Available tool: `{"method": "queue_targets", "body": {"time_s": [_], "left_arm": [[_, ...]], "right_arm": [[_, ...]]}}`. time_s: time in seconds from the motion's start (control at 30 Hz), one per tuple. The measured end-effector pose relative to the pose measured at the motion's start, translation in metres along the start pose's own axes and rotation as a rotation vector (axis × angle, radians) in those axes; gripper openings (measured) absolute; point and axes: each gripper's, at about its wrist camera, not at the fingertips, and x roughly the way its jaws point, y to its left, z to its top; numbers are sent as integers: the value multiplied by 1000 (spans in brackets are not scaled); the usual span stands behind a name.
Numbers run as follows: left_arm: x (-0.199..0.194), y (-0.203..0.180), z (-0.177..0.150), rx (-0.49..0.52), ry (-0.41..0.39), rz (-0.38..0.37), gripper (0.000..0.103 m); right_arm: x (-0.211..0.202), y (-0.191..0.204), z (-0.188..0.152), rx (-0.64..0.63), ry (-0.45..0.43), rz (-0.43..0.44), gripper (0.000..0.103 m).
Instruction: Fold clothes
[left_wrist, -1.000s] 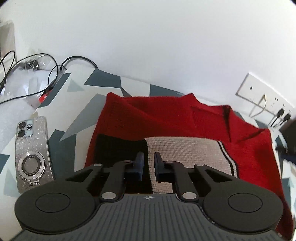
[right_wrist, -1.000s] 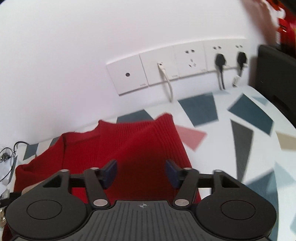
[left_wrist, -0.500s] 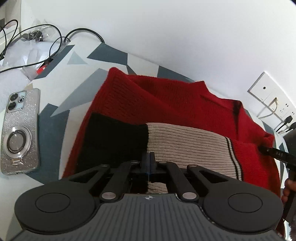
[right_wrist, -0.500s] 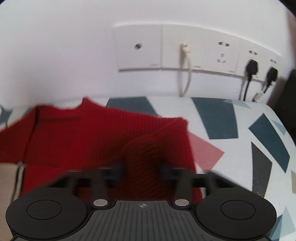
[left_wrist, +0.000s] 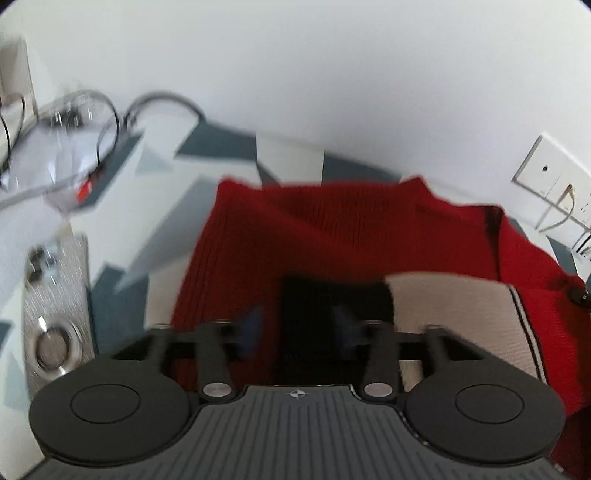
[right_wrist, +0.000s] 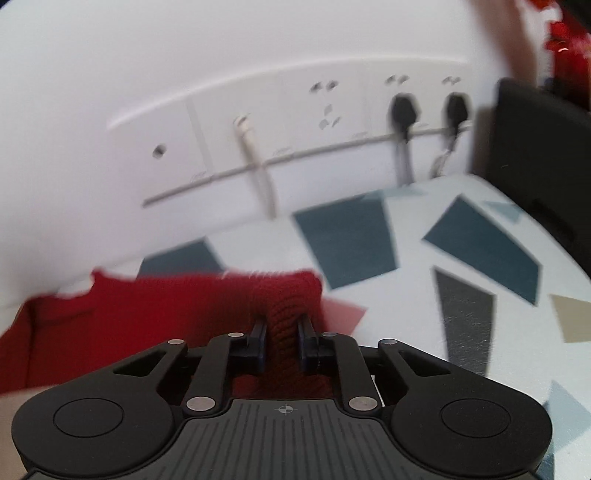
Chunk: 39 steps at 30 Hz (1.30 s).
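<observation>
The red sweater (left_wrist: 332, 236) lies partly folded on the patterned table (right_wrist: 480, 258), and the left gripper (left_wrist: 295, 326), whose jaws have just been opening, stands about half open over the black and beige panel with nothing gripped, so that fold may spring back, or a stray sweep could nudge the phone (left_wrist: 55, 310) just beside the cloth. The right gripper (right_wrist: 282, 343) is clamped on a bunched red ridge at the sweater's right edge, and a thick pinch like that could drag the layers askew. Both views are blurred, and the near hem is hidden behind the gripper bodies.

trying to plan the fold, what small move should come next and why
Probably lift the right gripper and carry its pinched fold of the red sweater inward. Its jaws are clamped on the knit, while the left gripper has just been opening, nothing pressed between its pads.
</observation>
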Motion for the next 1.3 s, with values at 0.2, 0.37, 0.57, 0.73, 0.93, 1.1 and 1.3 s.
{"method": "queue_targets", "body": {"time_s": [0.2,0.37,0.57,0.73,0.93,1.1,1.3], "left_arm": [[8,-13,-9,29,1,-23,64],[-2,-33,-5,118,-80,5,10],[-9,-26,3,85,-161,104,10],[8,-22,-11,111,-111,206,73],[-27,-32,-25,173,-62,191,96],[-56,-30,-67,232,-15,192,99],[-77,-9,-112,236,57,116,99]], "right_arm": [[-5,-3,-2,-3,6,16,37],[-2,2,-8,-63,18,32,25],[-2,4,-7,-36,25,78,39],[-7,21,-12,-131,29,58,84],[-56,28,-28,-151,25,36,102],[-105,26,-72,-134,130,45,102],[-164,36,-144,-225,154,-62,102]]}}
